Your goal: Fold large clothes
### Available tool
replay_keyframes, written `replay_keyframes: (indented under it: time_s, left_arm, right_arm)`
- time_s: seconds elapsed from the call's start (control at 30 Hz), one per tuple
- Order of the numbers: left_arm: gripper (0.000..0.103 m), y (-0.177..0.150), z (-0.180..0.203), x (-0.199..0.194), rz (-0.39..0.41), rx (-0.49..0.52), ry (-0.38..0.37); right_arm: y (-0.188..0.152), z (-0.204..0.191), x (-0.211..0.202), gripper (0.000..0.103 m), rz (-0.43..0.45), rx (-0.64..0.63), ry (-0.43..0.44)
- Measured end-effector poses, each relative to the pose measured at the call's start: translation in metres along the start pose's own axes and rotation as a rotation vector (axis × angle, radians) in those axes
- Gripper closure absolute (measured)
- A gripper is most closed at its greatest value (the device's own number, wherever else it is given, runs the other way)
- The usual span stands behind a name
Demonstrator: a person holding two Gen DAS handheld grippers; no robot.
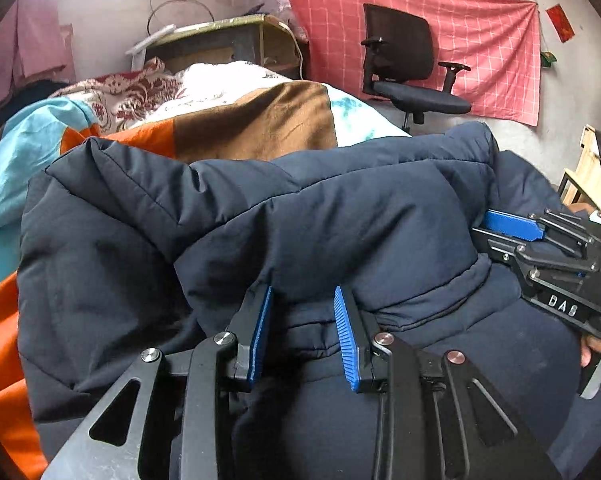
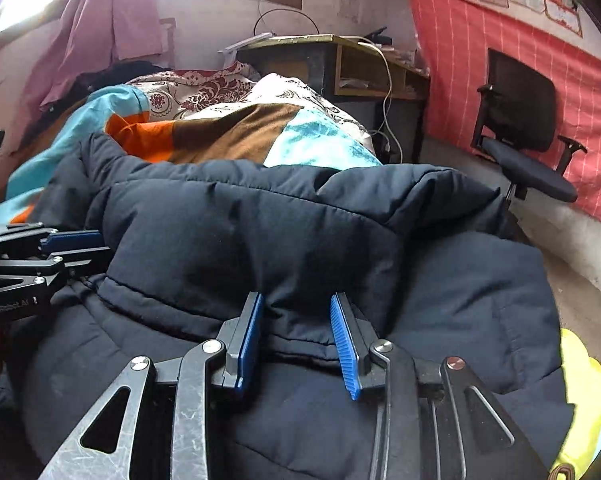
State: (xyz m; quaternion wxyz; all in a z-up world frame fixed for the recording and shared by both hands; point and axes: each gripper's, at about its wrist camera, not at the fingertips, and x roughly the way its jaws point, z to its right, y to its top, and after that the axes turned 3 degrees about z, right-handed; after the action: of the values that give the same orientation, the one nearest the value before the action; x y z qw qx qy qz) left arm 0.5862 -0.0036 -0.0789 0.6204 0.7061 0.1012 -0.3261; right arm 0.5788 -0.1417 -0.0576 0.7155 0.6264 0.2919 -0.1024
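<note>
A large dark navy padded jacket (image 1: 300,216) lies on the bed, its upper part folded over into a thick roll; it also fills the right wrist view (image 2: 260,232). My left gripper (image 1: 303,300) stands with blue pads apart, a hem fold of the jacket lying between them. My right gripper (image 2: 297,306) stands the same way at the jacket's hem edge, pads apart around the fabric. The right gripper also shows at the right of the left wrist view (image 1: 512,226), and the left gripper at the left of the right wrist view (image 2: 76,240).
A patchwork blanket (image 1: 236,124) in orange, brown and light blue covers the bed behind the jacket. A black office chair (image 1: 408,68) stands by a pink checked wall cloth (image 1: 480,40). A desk (image 2: 340,64) with cables stands at the head of the bed.
</note>
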Motion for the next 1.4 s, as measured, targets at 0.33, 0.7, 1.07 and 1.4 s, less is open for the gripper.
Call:
replay_keyframes:
  time_s: [0.33, 0.7, 1.07, 1.4]
  left_arm:
    - [0.076, -0.009, -0.004, 0.008, 0.056, -0.003, -0.008]
    - [0.074, -0.001, 0.0, -0.008, 0.015, -0.019, -0.013]
    - [0.035, 0.014, -0.009, -0.073, 0.002, -0.155, 0.032]
    - [0.005, 0.013, 0.0, -0.163, 0.104, -0.239, -0.016]
  right_arm:
    - [-0.009, -0.001, 0.014, 0.07, 0.027, 0.002, -0.021]
    - [-0.01, -0.005, 0.015, 0.07, 0.033, -0.012, -0.044]
    - [0.01, -0.008, -0.024, 0.028, -0.041, -0.008, -0.023]
    - [0.016, -0.023, -0.115, 0.003, 0.033, -0.021, -0.026]
